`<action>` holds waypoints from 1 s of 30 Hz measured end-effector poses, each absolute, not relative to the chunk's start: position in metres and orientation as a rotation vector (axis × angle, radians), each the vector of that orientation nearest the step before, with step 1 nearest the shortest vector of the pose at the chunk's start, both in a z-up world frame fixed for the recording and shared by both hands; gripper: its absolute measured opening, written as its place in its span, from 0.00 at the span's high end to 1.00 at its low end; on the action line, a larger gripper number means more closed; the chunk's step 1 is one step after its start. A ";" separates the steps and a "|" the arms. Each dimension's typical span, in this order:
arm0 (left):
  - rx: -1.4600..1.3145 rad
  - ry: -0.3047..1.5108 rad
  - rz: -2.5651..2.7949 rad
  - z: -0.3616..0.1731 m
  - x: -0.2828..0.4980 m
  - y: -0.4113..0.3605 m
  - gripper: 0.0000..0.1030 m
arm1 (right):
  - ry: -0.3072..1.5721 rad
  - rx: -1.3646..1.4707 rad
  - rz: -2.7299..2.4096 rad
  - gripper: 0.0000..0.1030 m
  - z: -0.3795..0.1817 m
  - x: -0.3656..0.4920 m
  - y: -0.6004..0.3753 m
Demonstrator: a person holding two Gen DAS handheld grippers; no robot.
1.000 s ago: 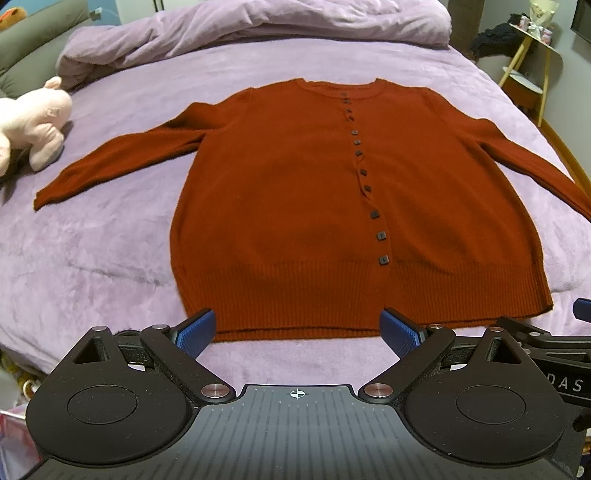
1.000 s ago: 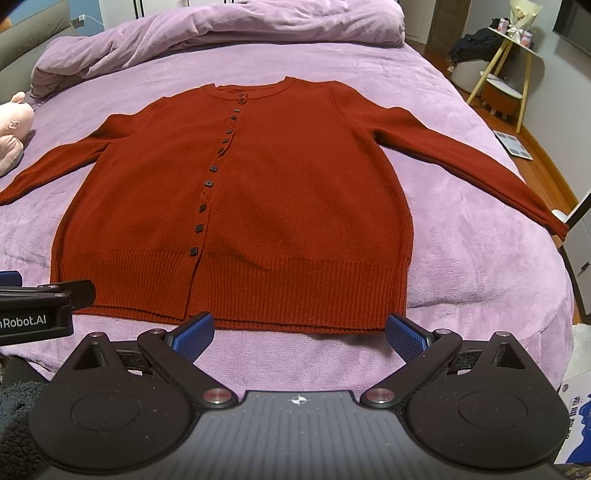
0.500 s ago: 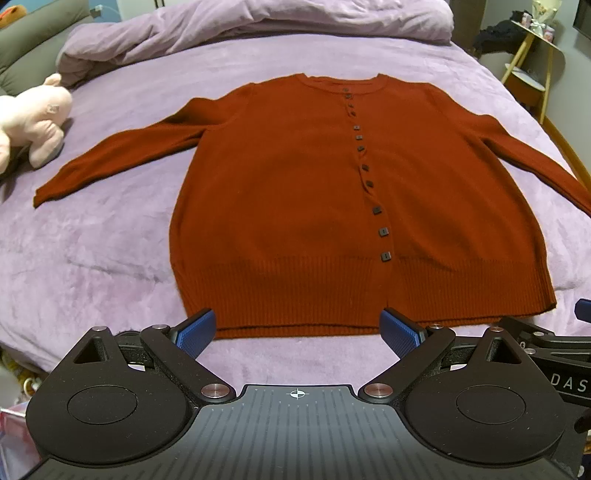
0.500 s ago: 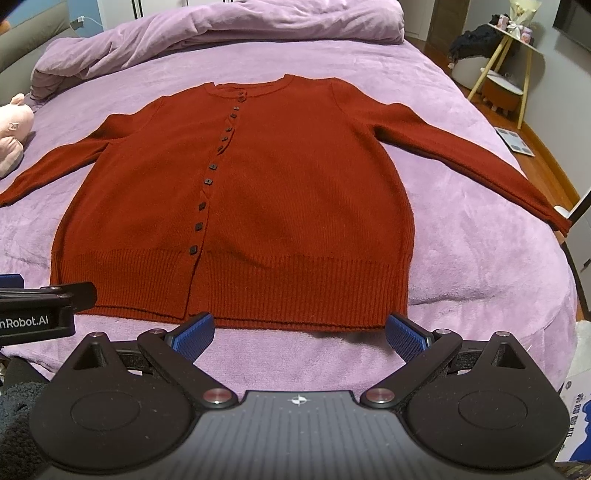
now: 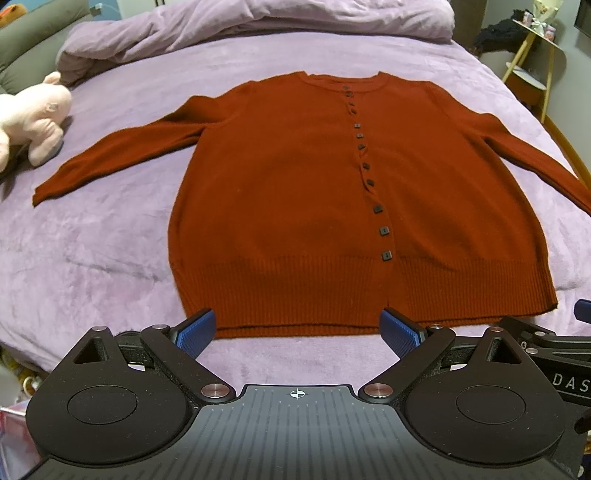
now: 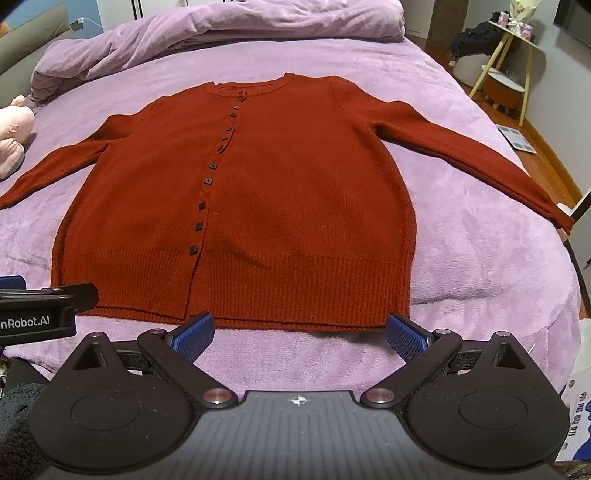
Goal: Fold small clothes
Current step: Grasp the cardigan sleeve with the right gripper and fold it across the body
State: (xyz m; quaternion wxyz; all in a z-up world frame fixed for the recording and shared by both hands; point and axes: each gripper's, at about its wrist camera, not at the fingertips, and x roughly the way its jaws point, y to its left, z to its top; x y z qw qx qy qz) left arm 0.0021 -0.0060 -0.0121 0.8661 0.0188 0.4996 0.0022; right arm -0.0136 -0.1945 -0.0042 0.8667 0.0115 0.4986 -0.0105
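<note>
Barely anything shifted since a second ago. Left wrist view: cardigan (image 5: pixel 303 206) lies flat on the bed (image 5: pixel 96 251), hem just past the left tongs (image 5: pixel 298 329), which are spread wide, holding nothing. Right wrist view: same hem just beyond the right tongs (image 6: pixel 300 331), also wide, bare bedspread beside each sleeve.

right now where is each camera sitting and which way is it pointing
Left wrist: on the left gripper, low at the bed's foot, facing the cardigan and a pink plush toy; its open blue fingers show, the other gripper at right edge.
Right wrist: on the right gripper, same direction, further right; its open fingers show, the left gripper at left edge.
Shared: cardigan, bed, duvet, toy.
</note>
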 end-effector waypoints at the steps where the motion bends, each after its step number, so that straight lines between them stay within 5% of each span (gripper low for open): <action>1: 0.039 1.047 0.005 -0.012 0.002 -0.006 0.04 | 1.043 0.028 -0.020 0.04 -0.004 -0.014 -0.195; 13: -0.018 1.081 -0.002 -0.024 0.014 0.003 0.04 | 0.829 0.282 0.107 0.04 -0.008 -0.013 -0.243; 20: -0.082 1.092 0.042 -0.036 0.040 0.019 0.04 | 0.615 0.632 -0.114 0.06 -0.028 0.021 -0.369; 27: -0.145 1.095 0.087 -0.052 0.078 0.024 0.04 | 0.491 1.019 -0.478 0.52 -0.080 0.040 -0.520; 30: -0.149 1.089 0.103 -0.060 0.093 0.021 0.04 | 0.449 1.135 -0.578 0.54 -0.102 0.042 -0.560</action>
